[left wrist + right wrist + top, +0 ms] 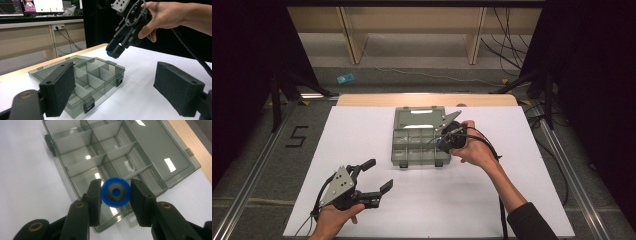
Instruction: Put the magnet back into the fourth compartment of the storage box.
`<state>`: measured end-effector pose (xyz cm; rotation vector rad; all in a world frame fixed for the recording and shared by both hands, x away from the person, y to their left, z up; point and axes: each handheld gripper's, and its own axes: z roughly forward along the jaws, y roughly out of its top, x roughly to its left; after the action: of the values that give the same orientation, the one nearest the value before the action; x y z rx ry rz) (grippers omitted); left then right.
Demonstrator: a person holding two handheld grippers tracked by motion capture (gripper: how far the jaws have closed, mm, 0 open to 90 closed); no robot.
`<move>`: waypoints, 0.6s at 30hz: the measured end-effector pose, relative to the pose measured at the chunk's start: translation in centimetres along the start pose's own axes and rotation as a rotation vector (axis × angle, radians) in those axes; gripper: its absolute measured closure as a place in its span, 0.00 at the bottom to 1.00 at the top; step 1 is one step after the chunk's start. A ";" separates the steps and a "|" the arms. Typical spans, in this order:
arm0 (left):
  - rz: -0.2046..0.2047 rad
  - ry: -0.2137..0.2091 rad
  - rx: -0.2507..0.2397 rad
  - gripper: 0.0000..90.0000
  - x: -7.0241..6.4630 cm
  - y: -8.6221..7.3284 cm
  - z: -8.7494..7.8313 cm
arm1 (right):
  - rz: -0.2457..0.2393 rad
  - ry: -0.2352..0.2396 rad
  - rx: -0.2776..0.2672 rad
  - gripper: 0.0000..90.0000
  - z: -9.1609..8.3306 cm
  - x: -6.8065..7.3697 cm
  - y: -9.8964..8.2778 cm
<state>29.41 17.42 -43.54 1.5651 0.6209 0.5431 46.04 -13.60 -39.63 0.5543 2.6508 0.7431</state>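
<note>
A clear grey compartment box [419, 142] lies open on the white table, its lid folded back; in the left gripper view the box [85, 80] lies left of centre. My right gripper [443, 141] hangs over the box's right side, shut on a blue round part [115, 192] with a dark centre, pinched between both pads above a near compartment. From the left gripper view the blue part [109, 53] peeks out under the right gripper [115, 51]. My left gripper [379, 175] rests low at the front left, open, with nothing between its fingers [58, 92].
The white sheet [362, 130] covers the table, with a wooden edge [427, 99] at the back. Dark stands and cables flank both sides. The box's dividers [100, 157] form several small compartments.
</note>
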 end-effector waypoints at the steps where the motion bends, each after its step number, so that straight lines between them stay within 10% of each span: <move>1: 0.002 0.000 0.001 0.19 0.0 0.0 0.0 | 0.002 0.000 0.001 0.70 0.1 -0.1 0.0; 18: 0.001 0.004 0.000 0.19 0.1 0.0 0.0 | 0.042 -0.034 -0.026 0.70 1.1 -2.2 -0.2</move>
<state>29.42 17.49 -43.53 1.5647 0.6232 0.5474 48.30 -14.24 -40.12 0.6124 2.6021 0.7721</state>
